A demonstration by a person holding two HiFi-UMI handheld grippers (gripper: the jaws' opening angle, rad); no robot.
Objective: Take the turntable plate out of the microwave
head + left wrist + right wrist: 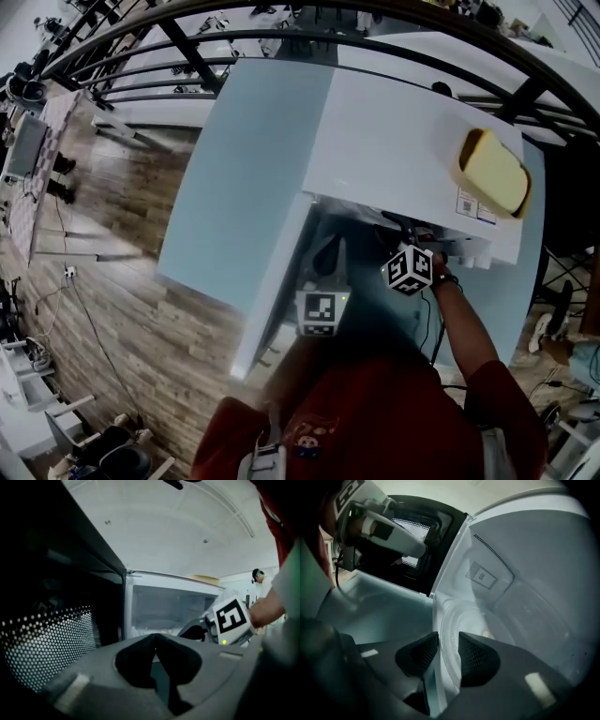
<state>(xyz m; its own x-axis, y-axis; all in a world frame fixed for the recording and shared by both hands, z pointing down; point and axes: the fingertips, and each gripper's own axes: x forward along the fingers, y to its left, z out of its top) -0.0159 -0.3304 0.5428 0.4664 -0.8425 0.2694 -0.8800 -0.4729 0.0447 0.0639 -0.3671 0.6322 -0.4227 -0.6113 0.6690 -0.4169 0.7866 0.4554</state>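
**Head view.** A white microwave stands on a pale table with its door swung open to the left. A yellow sponge lies on its top, at the right. The left gripper is beside the door. The right gripper reaches into the opening, where the cavity is too dark to show the plate.

**Left gripper view.** The left gripper has its jaws together with nothing between them. The door's perforated screen is at the left and the lit cavity is ahead. The right gripper enters the cavity from the right, with a hand behind it.

**Right gripper view.** The glass plate lies inside the cavity, its near rim at the front edge. The right gripper is clamped on that rim, one pad on each face. A vent shows on the cavity wall. The door, the left gripper and the table lie to the left.
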